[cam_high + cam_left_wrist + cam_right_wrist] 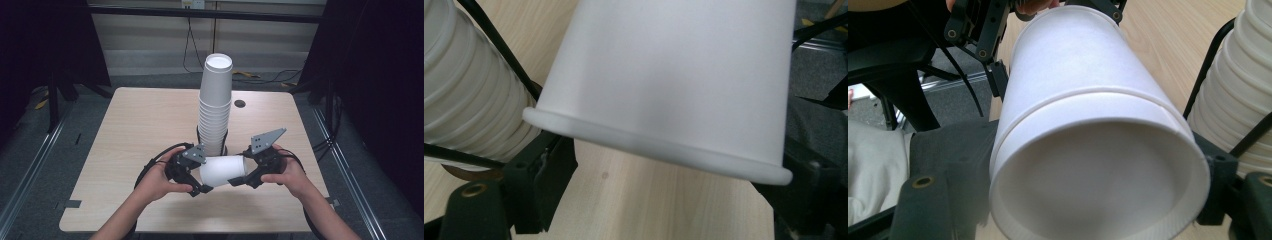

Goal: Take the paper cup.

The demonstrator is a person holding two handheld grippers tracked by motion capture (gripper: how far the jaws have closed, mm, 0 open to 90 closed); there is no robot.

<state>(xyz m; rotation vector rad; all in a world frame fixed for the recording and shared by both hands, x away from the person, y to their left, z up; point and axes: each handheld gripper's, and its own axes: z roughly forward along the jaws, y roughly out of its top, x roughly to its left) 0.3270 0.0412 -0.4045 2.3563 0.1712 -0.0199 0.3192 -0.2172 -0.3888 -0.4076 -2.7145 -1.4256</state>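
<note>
Two grippers, left (pixel 197 186) and right (pixel 239 181), are both clamped on one white paper cup (pixel 223 171) lying sideways just near of the tall stack (pixel 216 105) (light, thin-walled, easily crushed), so we'd grip gently by its stiffer rolled rim.

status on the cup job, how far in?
Done: one white cup is off the stack. In hand: left tool and right tool both grip it, sideways, just above the table. Left: the stack is tall and no loose cup sits on the table, so probably early.
</note>
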